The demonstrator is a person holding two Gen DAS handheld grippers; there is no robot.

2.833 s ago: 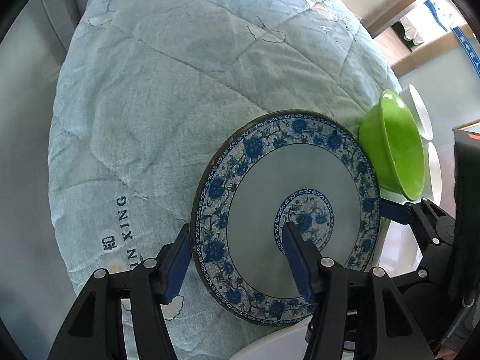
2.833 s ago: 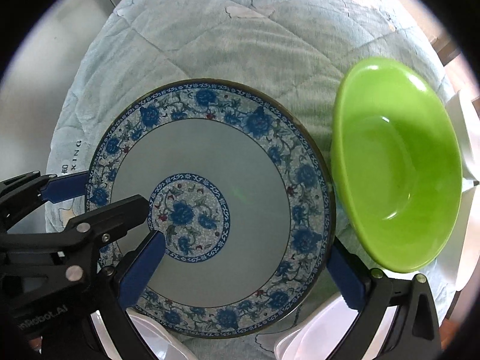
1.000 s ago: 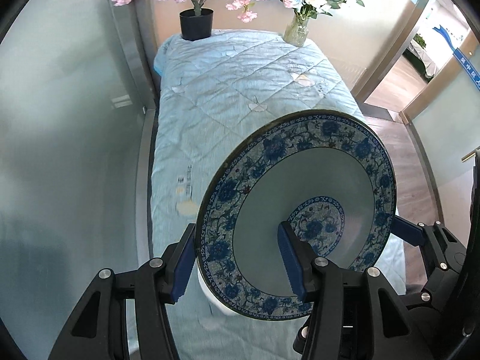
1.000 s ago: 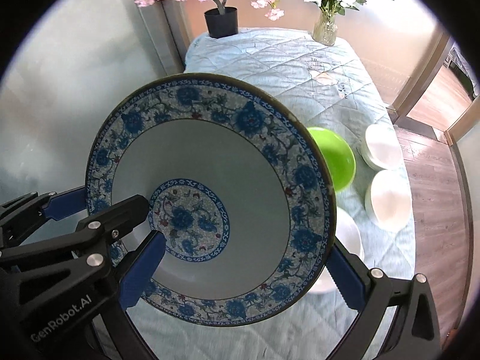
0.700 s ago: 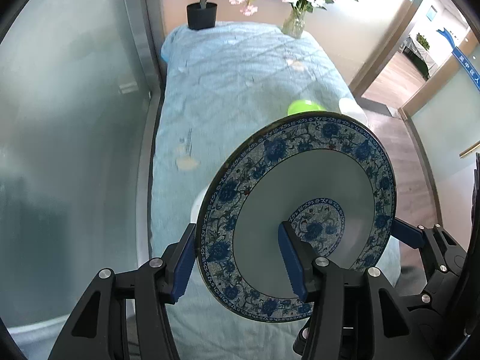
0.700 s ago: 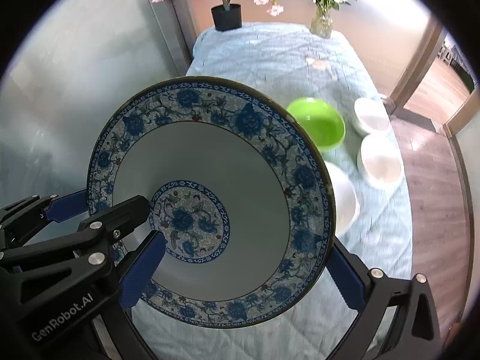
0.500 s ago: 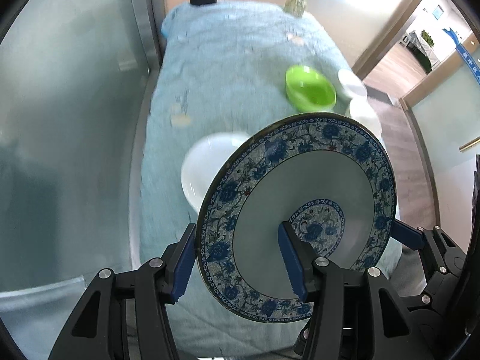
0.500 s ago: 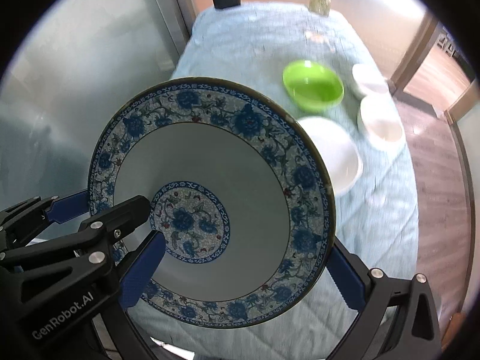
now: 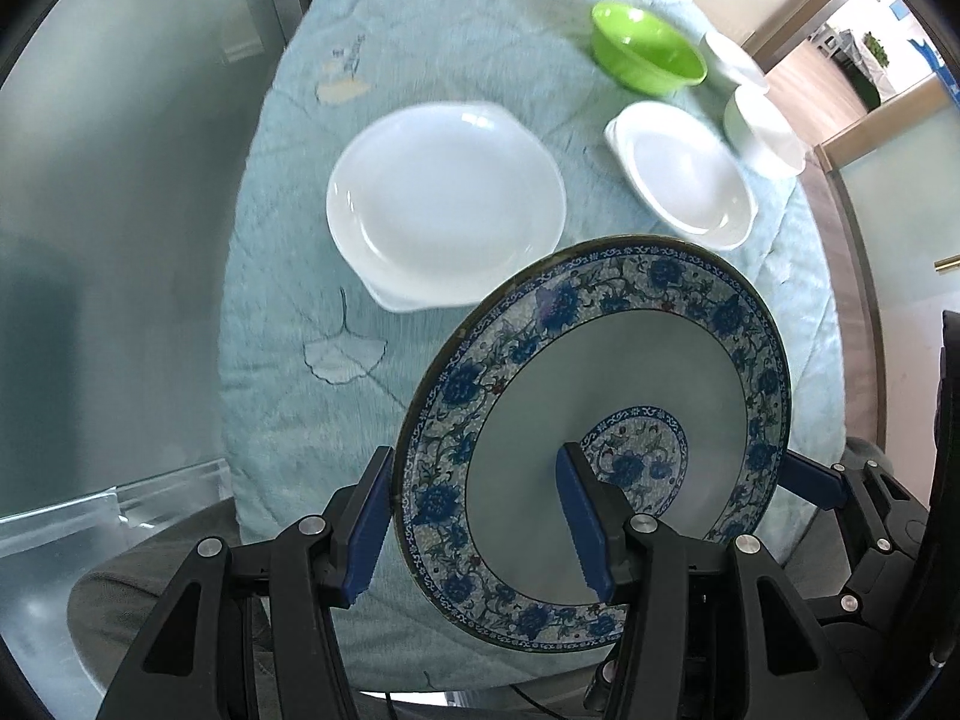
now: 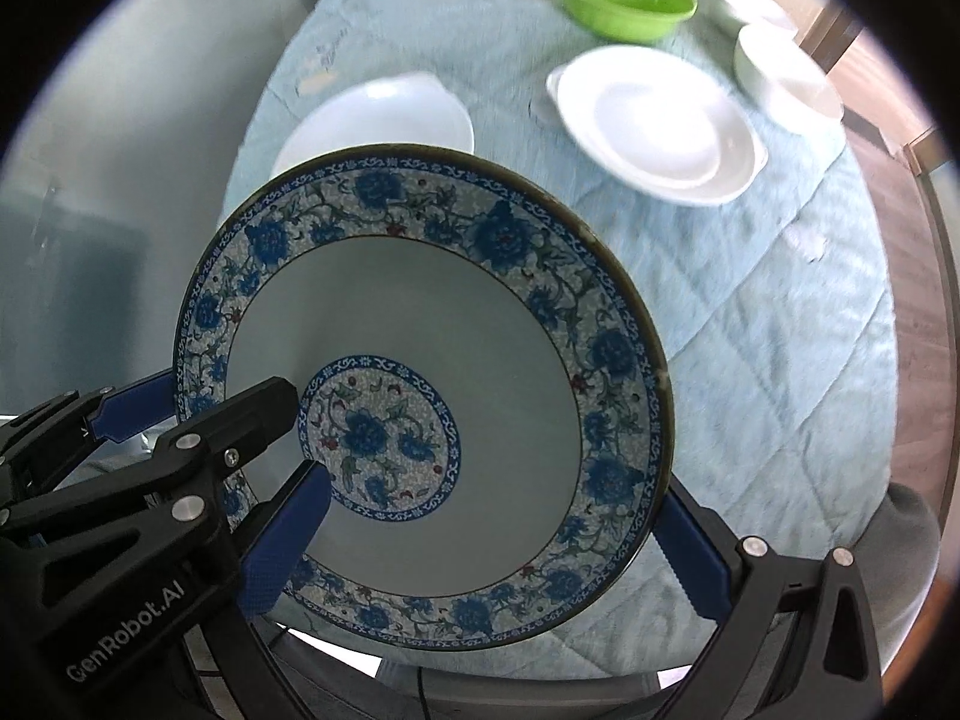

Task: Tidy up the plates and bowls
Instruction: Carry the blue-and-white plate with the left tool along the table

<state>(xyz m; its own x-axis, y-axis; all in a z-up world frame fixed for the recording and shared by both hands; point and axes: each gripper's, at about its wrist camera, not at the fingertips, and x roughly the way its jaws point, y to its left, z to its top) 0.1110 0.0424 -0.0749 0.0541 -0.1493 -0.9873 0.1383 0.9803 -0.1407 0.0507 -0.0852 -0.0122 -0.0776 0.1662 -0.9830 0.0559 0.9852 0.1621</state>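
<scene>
You are carrying the blue-patterned plate (image 9: 606, 438) above the quilted tabletop (image 9: 288, 372), both tongs gripping it: the left tongs (image 9: 474, 522) pinching its near-left rim, the right tongs (image 10: 480, 540) spanning its width edge to edge. The next move probably calls for lowering it level onto the large white plate (image 9: 444, 210), well clear of the green bowl (image 9: 645, 48) and the smaller white plate (image 9: 684, 174). "GenRobot.AI" is reading on the tongs' body.

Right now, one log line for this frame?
held: blue-and-white floral ceramic plate | left gripper: jaws clamped on its rim | right gripper: jaws clamped on opposite rim | on blue quilt: round white plate
</scene>
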